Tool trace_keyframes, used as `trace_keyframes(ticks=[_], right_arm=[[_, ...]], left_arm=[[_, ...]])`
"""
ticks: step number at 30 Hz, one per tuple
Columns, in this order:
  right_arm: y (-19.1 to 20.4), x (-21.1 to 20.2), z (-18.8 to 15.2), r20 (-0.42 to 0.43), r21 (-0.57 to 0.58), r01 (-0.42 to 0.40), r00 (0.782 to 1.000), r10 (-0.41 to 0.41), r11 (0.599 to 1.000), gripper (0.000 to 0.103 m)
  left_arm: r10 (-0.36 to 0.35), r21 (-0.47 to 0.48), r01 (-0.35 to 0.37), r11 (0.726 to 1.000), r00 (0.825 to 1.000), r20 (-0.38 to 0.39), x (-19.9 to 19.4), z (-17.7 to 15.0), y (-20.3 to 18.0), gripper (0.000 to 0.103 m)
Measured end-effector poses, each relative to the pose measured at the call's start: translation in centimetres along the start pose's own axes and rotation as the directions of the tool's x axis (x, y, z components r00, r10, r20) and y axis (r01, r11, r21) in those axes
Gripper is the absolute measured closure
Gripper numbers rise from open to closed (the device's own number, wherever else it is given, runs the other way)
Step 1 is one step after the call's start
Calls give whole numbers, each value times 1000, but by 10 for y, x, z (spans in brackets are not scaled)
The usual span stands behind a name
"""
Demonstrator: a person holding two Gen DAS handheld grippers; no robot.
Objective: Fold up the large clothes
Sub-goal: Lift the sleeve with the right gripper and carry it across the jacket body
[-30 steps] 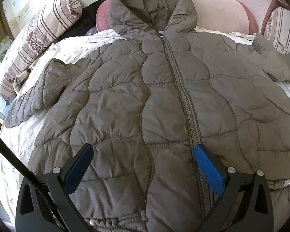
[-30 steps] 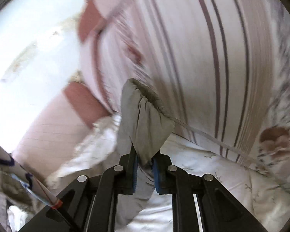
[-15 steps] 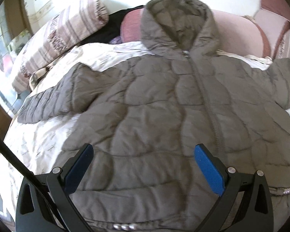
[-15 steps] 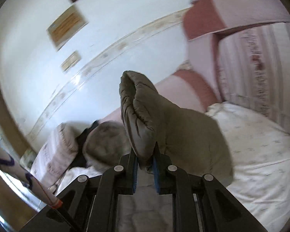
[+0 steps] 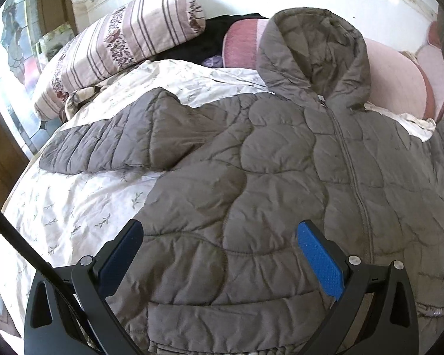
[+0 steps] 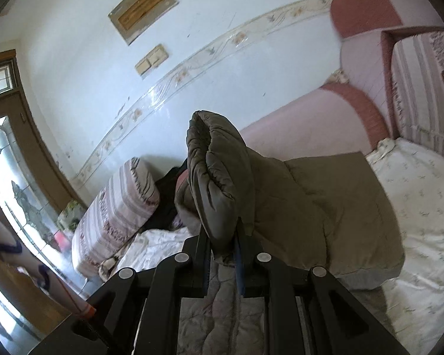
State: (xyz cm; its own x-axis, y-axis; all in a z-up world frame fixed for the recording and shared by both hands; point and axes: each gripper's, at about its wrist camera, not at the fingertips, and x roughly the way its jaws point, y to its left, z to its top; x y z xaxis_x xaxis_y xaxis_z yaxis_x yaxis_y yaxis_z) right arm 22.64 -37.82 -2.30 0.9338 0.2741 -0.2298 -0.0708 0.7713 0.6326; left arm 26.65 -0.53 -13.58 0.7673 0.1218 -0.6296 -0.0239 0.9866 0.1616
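A grey quilted hooded jacket [image 5: 251,177] lies face up, zipped, across the bed, hood toward the headboard. Its left sleeve [image 5: 109,148] stretches flat toward the bed's left side. My left gripper [image 5: 219,242] hovers open over the jacket's lower front, blue pads wide apart, nothing between them. My right gripper [image 6: 223,236] is shut on the cuff of the right sleeve [image 6: 222,177], which it holds lifted above the bed; the sleeve drapes back down to the jacket body [image 6: 325,207]. That raised sleeve shows at the right edge of the left wrist view.
White flowered bedsheet [image 5: 74,207] covers the bed. A striped pillow [image 5: 118,47] and dark clothing [image 5: 198,47] lie at the head, beside a pink padded headboard [image 5: 393,82]. Another striped cushion [image 6: 423,94] stands at the right. A door and window are on the left.
My right gripper swung up and leftward with the sleeve cuff, from facing the striped cushion to facing the wall and headboard. The left gripper drifted left and rose slightly, staying open.
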Motion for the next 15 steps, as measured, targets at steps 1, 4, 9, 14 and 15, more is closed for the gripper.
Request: trace_keyframes(ticks=[1,4,9,14,15], right_arm=[[0,2,-2,-9,4,-9,1000,9,1000,88],[2,14,-11,-44,15,-38,998,39,999,88],[6,32,-24,-107,42,-94,989,99,995,88],[14,55,-44,-175,42,-134,975,139,990,88],[15,59,-46,-185,42,-132,973,138,990,88]], left_arm=[[4,-7,-4,1000,1000,3,-1,0,2,0],[-2,-28,2,1000,1000,-7,2,3,3,0],[2,-26,-2,1000,1000,-12,3,3,2,0],[3,-27,-4,1000,1000,-17,3,2,1,0],[5,-25,-5,1000,1000,-18,3,2,1,0]])
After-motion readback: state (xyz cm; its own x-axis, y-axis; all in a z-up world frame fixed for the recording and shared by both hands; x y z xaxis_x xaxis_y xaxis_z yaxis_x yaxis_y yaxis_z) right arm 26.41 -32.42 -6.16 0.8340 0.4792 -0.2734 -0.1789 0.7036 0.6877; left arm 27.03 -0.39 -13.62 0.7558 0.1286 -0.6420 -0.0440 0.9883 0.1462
